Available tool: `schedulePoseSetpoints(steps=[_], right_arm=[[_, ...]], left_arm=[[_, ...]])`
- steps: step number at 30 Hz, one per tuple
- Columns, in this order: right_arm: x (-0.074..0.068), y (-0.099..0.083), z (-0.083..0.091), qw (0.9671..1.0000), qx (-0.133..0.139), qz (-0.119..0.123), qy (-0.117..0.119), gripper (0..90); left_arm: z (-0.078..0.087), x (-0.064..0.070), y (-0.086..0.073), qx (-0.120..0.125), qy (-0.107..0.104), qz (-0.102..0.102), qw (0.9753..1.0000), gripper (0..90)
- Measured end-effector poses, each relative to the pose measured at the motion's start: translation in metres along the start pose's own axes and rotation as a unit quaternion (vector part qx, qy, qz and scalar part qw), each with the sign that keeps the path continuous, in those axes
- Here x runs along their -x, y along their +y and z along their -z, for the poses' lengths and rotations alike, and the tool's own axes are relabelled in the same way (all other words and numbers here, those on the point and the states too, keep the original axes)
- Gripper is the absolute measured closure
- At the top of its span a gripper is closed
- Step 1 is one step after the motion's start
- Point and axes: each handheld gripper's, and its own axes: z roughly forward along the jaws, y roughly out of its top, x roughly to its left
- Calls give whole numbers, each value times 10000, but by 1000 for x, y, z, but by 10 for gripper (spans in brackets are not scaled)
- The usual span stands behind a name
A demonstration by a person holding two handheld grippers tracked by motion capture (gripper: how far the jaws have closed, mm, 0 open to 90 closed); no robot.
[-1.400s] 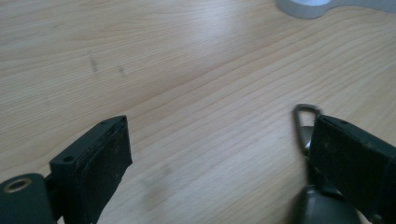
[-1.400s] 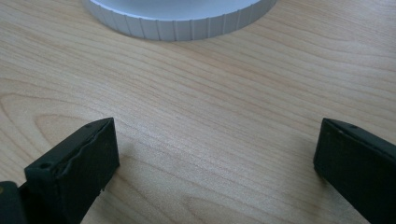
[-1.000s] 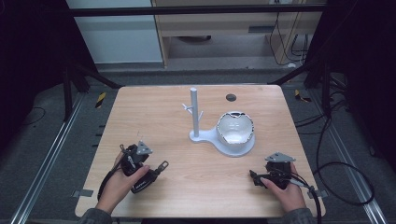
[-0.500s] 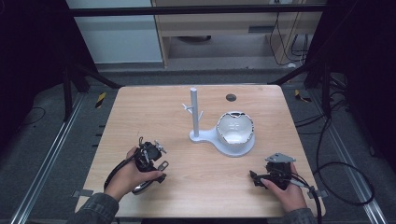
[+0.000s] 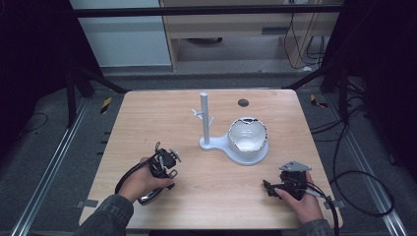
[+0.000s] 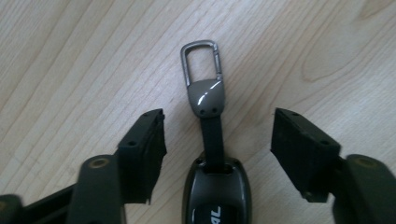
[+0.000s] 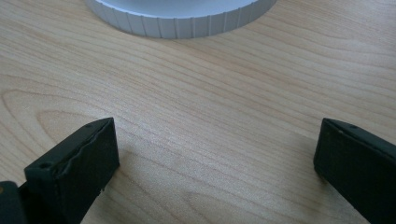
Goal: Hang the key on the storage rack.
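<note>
Landmark: the white stand (image 5: pixel 235 139), a post with small pegs rising from a round ribbed base that carries a shiny bowl (image 5: pixel 247 134), set near the far middle of the surface (image 5: pixel 147 118).

Key fob: a dark key fob (image 6: pixel 217 191) with a strap and a grey carabiner clip (image 6: pixel 202 58) lies flat on the surface, well to the near-left of the stand, apart from it.

Left gripper (image 6: pixel 217 140): held over the fob, its jaws spread wide on either side of the strap, touching nothing; seen from the high view, the left gripper (image 5: pixel 164 162) sits near-left of the stand.

Right gripper (image 7: pixel 217 154): jaws wide apart over bare wood with nothing between them; the ribbed rim of the stand's base (image 7: pixel 182 21) lies just ahead. In the high view it rests near-right of the stand (image 5: pixel 290 183).

Step in hand: judging by the pose, the approach to pick up the fob, with the grasp not yet made.

Next move: probably lower the left jaws and close them across the strap or the fob body, squarely enough that the clip hangs free; the pegs on the stand look a likely place to hang it.

Risk: a shallow pinch on the thin strap could let the fob swing or slip.
</note>
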Motion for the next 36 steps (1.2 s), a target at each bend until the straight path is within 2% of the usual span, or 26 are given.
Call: schedulePoseSetpoints(steps=[2, 11, 16, 30, 36], right_arm=[[0, 0, 0, 10000, 0, 2, 0, 5], [0, 0, 0, 10000, 0, 2, -1, 5], [0, 0, 0, 10000, 2, 3, 0, 4], [0, 0, 0, 10000, 2, 6, 2, 4], [0, 0, 0, 10000, 3, 8, 3, 4]], left_arm=[[-1, -4, -2, -19, -90, 52, 9999, 403], [-6, -10, -4, -51, -237, 164, 9996, 581], [-9, -11, -3, -125, -180, 170, 9996, 606], [-12, -13, -4, -129, -249, 144, 9995, 675], [-12, -14, -4, -141, -286, 140, 9994, 734]])
